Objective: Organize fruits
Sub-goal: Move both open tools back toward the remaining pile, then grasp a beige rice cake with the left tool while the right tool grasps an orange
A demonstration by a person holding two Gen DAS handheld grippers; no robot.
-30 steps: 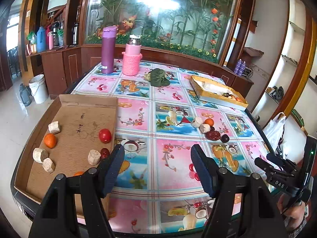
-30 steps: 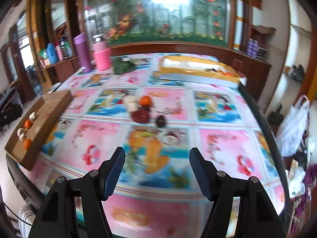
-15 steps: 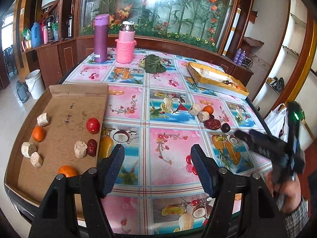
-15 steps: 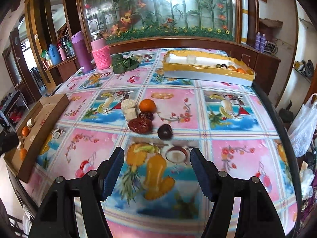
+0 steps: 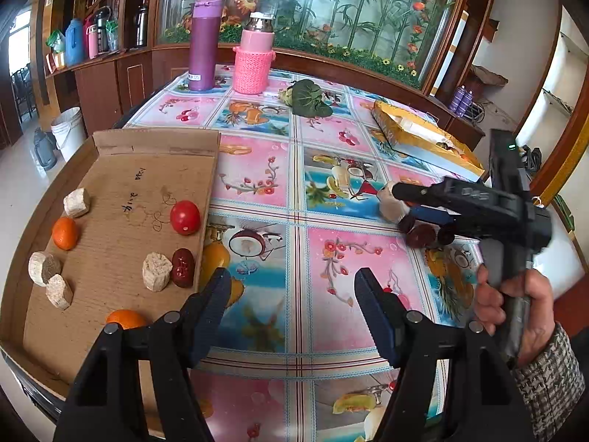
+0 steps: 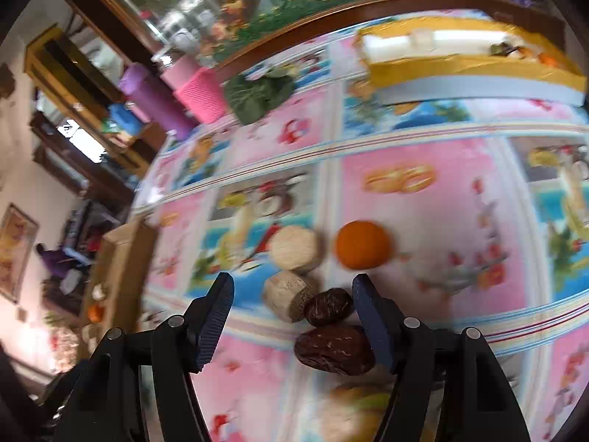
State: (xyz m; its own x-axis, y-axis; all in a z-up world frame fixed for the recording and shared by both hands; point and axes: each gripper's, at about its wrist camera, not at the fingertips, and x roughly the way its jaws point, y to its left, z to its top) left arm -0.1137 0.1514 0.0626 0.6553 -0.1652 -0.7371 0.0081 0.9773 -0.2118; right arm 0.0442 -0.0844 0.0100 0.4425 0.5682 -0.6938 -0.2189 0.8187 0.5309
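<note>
**Inspector:** Cardboard tray lies at the left edge of the surface in the left wrist view. It carries a red tomato, two oranges, a red date touching a pale cork-like chunk, and three more chunks. The left gripper hangs released above bare tablecloth, nothing between its jaws.

**Clerk:** And the other hand?

**Inspector:** Same view: the person's right hand holds the right gripper angled down over the loose pile near the right edge of the surface.

**Clerk:** The right wrist view?

**Inspector:** Blurred. The right gripper stands released, jaws apart. A small dark date lies just inside the right-hand jaw, touching a pale chunk; I cannot tell whether the pad touches the date. A larger brown date sits nearer the camera, a second chunk and an orange beyond.

**Clerk:** Step in hand?

**Inspector:** In my judgement, the approach to pick one loose piece for the tray. Nothing is grasped yet.

**Clerk:** Next move?

**Inspector:** Likely centring on one date, then closing. The pieces crowd together, so neighbours may be nudged. The dates look wrinkled, glossy and small; they could slip.
</note>
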